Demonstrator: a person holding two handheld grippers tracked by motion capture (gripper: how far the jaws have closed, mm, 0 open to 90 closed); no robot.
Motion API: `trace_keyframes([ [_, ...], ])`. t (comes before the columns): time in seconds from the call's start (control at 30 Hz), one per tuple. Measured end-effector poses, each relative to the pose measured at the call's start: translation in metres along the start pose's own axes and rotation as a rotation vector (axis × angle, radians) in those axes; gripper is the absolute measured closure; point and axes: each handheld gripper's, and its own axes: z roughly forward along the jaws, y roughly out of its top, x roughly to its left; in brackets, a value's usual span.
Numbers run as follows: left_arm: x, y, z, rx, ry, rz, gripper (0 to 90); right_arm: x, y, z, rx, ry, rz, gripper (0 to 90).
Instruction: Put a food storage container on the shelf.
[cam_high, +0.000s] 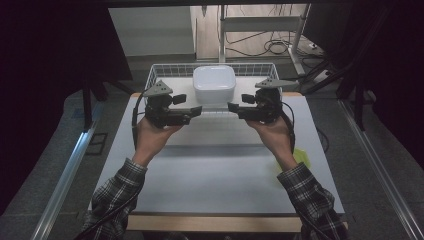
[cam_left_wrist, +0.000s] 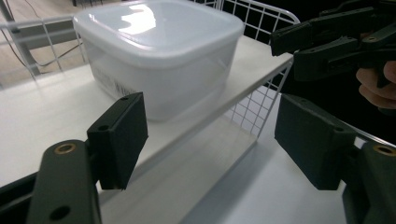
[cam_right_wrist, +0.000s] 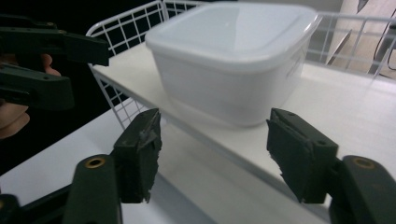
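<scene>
left gripper (cam_high: 199, 111): my jaws spread, nothing between | right gripper (cam_high: 231, 107): my jaws spread, nothing between | lidded white container (cam_high: 214, 84) on shelf in wire basket (cam_high: 150, 77), beyond both | worktop (cam_high: 215, 170).

Glossy light is bouncing off the smooth lid of the square, translucent white plastic container (cam_left_wrist: 159, 51), its walls milky and slightly frosted. It sits on a matt white board (cam_left_wrist: 42, 116) inside the white-coated wire basket (cam_right_wrist: 126, 28), thin metal mesh with a clean sheen. The left claw (cam_left_wrist: 210, 140) shows 2 matt black plastic pads with brass-coloured rivets; the right claw (cam_right_wrist: 212, 154) matches, 1 pad scuffed rough at its edge. The pale smooth table (cam_high: 215, 170) has a bare wood front edge. Checked cloth sleeves (cam_high: 117, 192).
</scene>
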Motion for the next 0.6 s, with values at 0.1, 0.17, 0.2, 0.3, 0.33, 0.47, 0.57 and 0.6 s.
trace_keyframes([
  [0.1, -0.002, -0.015, -0.005, 0.007, -0.012, -0.021, 21.3, 0.002, -0.014, -0.001, 0.015, 0.008, -0.013, 29.5],
  [0.17, -0.004, -0.021, -0.007, 0.014, -0.014, -0.023, 20.0, 0.003, -0.020, -0.001, 0.024, 0.013, -0.014, 26.8],
  [0.2, -0.004, -0.021, -0.007, 0.014, -0.014, -0.023, 19.6, 0.003, -0.020, -0.001, 0.024, 0.013, -0.014, 26.8],
  [0.3, -0.011, -0.034, -0.010, 0.049, -0.013, 0.001, 17.1, 0.006, -0.034, -0.001, 0.033, 0.024, -0.037, 20.7],
  [0.33, -0.013, -0.037, -0.011, 0.055, -0.011, 0.009, 16.4, 0.006, -0.037, -0.001, 0.034, 0.029, -0.039, 19.7],
  [0.47, -0.020, -0.049, -0.013, 0.073, -0.019, 0.039, 13.2, 0.009, -0.051, -0.003, 0.051, 0.032, -0.054, 15.0],
  [0.57, -0.025, -0.060, -0.012, 0.078, -0.012, 0.067, 8.8, 0.009, -0.060, -0.006, 0.058, 0.025, -0.060, 12.1],
  [0.6, -0.027, -0.064, -0.012, 0.083, -0.009, 0.078, 7.5, 0.009, -0.064, -0.006, 0.052, 0.023, -0.067, 11.2],
])
